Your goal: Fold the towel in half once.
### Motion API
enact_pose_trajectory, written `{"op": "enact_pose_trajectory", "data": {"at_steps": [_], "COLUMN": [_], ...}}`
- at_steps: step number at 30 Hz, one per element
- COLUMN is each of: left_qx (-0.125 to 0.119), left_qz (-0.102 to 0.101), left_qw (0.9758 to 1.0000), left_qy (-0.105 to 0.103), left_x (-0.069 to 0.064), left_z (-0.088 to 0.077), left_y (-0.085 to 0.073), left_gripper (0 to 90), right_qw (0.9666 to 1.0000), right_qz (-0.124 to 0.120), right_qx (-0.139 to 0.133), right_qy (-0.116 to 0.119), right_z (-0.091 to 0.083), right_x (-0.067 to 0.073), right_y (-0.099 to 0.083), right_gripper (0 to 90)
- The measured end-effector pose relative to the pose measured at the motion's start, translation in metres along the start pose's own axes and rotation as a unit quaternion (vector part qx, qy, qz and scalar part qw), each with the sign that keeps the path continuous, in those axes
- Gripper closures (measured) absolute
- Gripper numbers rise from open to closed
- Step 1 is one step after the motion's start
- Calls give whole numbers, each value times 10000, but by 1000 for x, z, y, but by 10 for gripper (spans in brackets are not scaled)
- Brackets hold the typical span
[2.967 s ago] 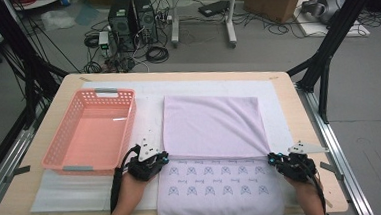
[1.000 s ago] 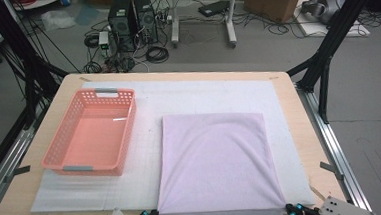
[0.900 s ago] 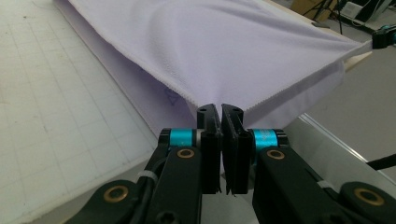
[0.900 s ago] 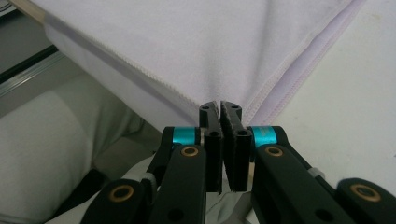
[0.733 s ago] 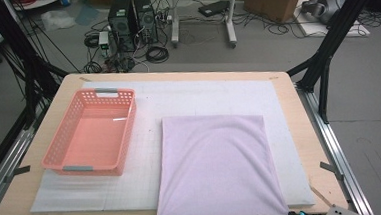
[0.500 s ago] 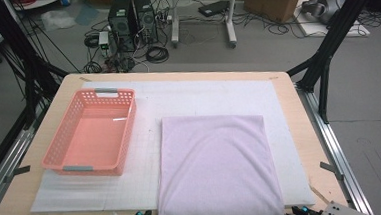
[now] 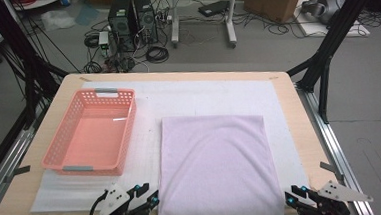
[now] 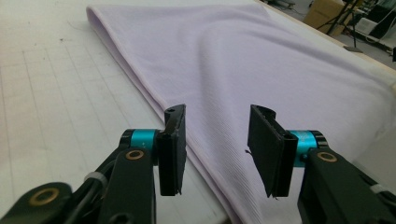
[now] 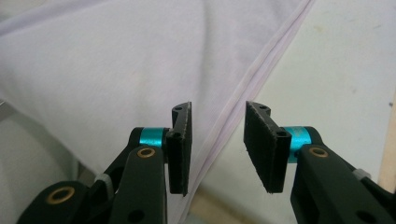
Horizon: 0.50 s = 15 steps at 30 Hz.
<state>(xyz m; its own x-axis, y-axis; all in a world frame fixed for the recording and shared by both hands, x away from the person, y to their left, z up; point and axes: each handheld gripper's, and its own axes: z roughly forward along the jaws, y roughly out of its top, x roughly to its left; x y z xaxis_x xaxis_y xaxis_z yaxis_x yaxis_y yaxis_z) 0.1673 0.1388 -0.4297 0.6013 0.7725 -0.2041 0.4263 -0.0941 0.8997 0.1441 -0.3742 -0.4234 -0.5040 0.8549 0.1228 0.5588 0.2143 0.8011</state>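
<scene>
A lavender cloth (image 7: pixel 214 161) lies folded flat on the white foam mat (image 7: pixel 145 140), its near edge at the table's front. My left gripper (image 7: pixel 151 200) sits at the cloth's near left corner. Its jaws have just come apart from shut and eased in slightly. In the left gripper view the left gripper (image 8: pixel 217 116) is open over the cloth's (image 8: pixel 243 60) left edge without pressing it. My right gripper (image 7: pixel 290 197) is at the near right corner. Its jaws have just been opening, and in the right gripper view the right gripper (image 9: pixel 217 109) is open above the cloth's (image 9: pixel 116 60) hem.
A pink plastic basket (image 7: pixel 130 131) stands empty on the mat to the left of the cloth. The wooden table's edge (image 7: pixel 311 145) runs close along the cloth's right side. Black frame poles and cables stand beyond the table.
The printed lower half of the cloth is now covered by the lavender layer. Both grippers have come up into view at the near corners with their jaws apart, and the cloth has settled flat.
</scene>
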Motion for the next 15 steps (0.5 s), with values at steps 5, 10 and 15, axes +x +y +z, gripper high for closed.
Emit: {"op": "enact_pose_trajectory", "data": {"at_steps": [5, 10, 15], "left_qx": [84, 178, 251], "left_qz": [-12, 29, 81], "left_qw": [9999, 9995, 9991], "left_qy": [-134, -247, -331], "left_x": [17, 33, 46], "left_z": [23, 44, 65], "left_y": [14, 26, 37], "left_gripper": [607, 610, 609], "right_qw": [10000, 10000, 10000], "right_qz": [33, 20, -11], "right_qx": [-12, 18, 31], "right_qy": [-54, -75, -87], "right_z": [18, 37, 55], "right_x": [-10, -20, -28], "right_y": [13, 28, 42], "right_gripper": [615, 618, 632]}}
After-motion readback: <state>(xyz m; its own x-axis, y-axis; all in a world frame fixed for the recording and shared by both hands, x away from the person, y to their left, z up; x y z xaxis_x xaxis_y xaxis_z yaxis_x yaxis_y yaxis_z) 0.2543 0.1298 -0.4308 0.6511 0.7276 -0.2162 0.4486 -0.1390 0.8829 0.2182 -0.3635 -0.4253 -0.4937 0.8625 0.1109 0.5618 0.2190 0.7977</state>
